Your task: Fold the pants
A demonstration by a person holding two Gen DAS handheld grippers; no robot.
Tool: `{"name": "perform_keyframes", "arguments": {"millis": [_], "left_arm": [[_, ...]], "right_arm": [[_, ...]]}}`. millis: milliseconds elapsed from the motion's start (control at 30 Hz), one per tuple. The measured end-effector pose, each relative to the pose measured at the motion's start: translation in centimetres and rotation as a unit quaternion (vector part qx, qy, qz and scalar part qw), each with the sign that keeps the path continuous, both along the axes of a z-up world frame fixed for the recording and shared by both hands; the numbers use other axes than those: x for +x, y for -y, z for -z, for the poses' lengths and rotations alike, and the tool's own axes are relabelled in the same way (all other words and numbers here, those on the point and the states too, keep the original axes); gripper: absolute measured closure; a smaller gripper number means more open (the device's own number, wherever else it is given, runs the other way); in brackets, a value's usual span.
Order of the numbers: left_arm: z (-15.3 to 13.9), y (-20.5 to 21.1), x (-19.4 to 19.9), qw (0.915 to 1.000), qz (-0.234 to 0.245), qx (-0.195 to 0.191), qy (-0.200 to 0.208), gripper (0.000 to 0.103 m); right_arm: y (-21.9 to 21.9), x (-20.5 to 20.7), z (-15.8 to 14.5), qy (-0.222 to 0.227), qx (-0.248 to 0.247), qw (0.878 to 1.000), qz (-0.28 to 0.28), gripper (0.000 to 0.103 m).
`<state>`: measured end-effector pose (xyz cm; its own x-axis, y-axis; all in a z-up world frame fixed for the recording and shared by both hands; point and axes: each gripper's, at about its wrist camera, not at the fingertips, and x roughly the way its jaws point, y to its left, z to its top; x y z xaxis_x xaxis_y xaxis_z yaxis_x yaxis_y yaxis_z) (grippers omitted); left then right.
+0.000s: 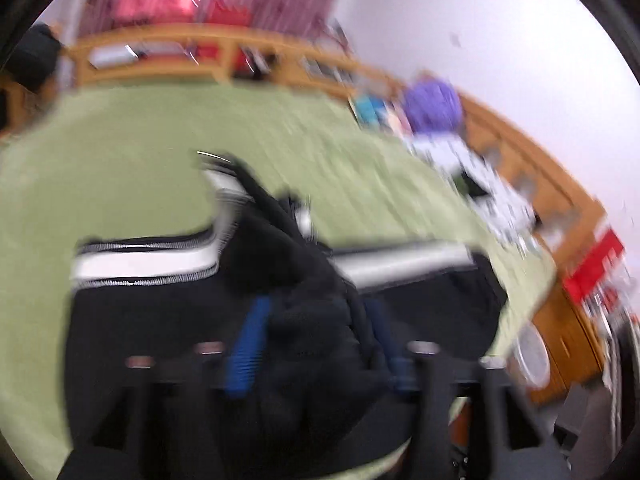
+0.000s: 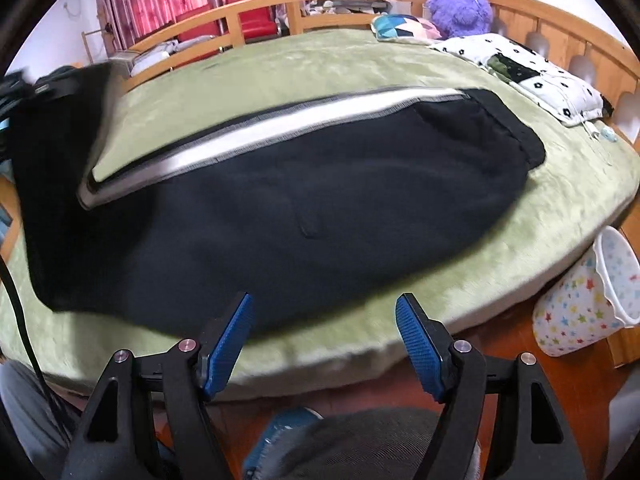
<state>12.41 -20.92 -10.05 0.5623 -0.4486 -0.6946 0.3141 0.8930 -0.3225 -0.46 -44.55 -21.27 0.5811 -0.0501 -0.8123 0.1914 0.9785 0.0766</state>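
Note:
Black pants (image 2: pixel 320 200) with a white side stripe (image 2: pixel 280 120) lie across the green bed (image 2: pixel 440 300). Their left end (image 2: pixel 60 140) is raised off the bed and blurred. My right gripper (image 2: pixel 324 320) is open and empty, hovering at the bed's near edge just in front of the pants. The left wrist view is heavily blurred. There my left gripper (image 1: pixel 316 340) has its blue pads (image 1: pixel 248 344) standing apart, with a bunch of black pants fabric (image 1: pixel 304 288) between them. Whether the pads press on the cloth is unclear. The stripe (image 1: pixel 148 260) shows to the left.
A purple plush toy (image 2: pixel 460 8) and patterned pillows (image 2: pixel 520 68) sit at the bed's far right. A wooden rail (image 2: pixel 320 4) rings the bed, with red chairs (image 2: pixel 248 12) behind. A star-patterned bin (image 2: pixel 588 300) stands on the floor at right. A person's knee (image 2: pixel 360 440) is below.

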Motion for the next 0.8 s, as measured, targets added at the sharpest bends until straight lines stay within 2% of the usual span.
{"name": "perform_keyframes", "arguments": {"millis": [67, 133, 200, 400, 533, 633, 667, 700, 733, 800], "left_arm": [[1.9, 0.2, -0.1, 0.9994, 0.006, -0.006, -0.034, 0.042], [2.6, -1.0, -0.4, 0.9989, 0.005, -0.005, -0.047, 0.04], [2.8, -3.3, -0.8, 0.9987, -0.006, -0.009, -0.05, 0.031], [4.2, -12.0, -2.3, 0.9938, -0.104, 0.015, -0.036, 0.029], [5.9, -15.9, -3.5, 0.9862, -0.149, 0.058, -0.042, 0.029], [7.1, -18.0, -4.4, 0.9856, -0.153, 0.052, -0.051, 0.029], [7.6, -18.5, -4.5, 0.9853, -0.154, 0.048, -0.057, 0.029], [8.0, -18.9, -4.7, 0.9847, -0.156, 0.046, -0.062, 0.03], [8.4, -19.1, -4.7, 0.9842, -0.157, 0.045, -0.069, 0.03], [8.7, -19.2, -5.0, 0.9846, -0.153, 0.041, -0.074, 0.03]], "right_arm": [[0.5, -0.5, 0.4, -0.005, 0.011, 1.0, 0.006, 0.03], [1.0, -0.8, 0.7, -0.005, 0.033, 0.999, 0.008, 0.03], [1.1, -0.6, 0.5, 0.003, 0.058, 0.998, 0.006, 0.03], [-1.3, 3.0, -0.6, 0.037, 0.115, 0.992, -0.029, 0.03], [-4.5, 6.6, -1.6, 0.065, 0.109, 0.989, -0.07, 0.03], [-6.4, 9.6, -0.7, 0.052, 0.104, 0.99, -0.083, 0.03], [-7.1, 10.8, 0.4, 0.033, 0.103, 0.99, -0.086, 0.034], [-7.8, 11.6, 1.2, 0.009, 0.094, 0.992, -0.084, 0.065], [-8.0, 11.8, 1.6, -0.004, 0.092, 0.992, -0.09, 0.084], [-9.3, 10.3, 0.3, 0.029, 0.045, 0.993, -0.106, 0.085]]}}
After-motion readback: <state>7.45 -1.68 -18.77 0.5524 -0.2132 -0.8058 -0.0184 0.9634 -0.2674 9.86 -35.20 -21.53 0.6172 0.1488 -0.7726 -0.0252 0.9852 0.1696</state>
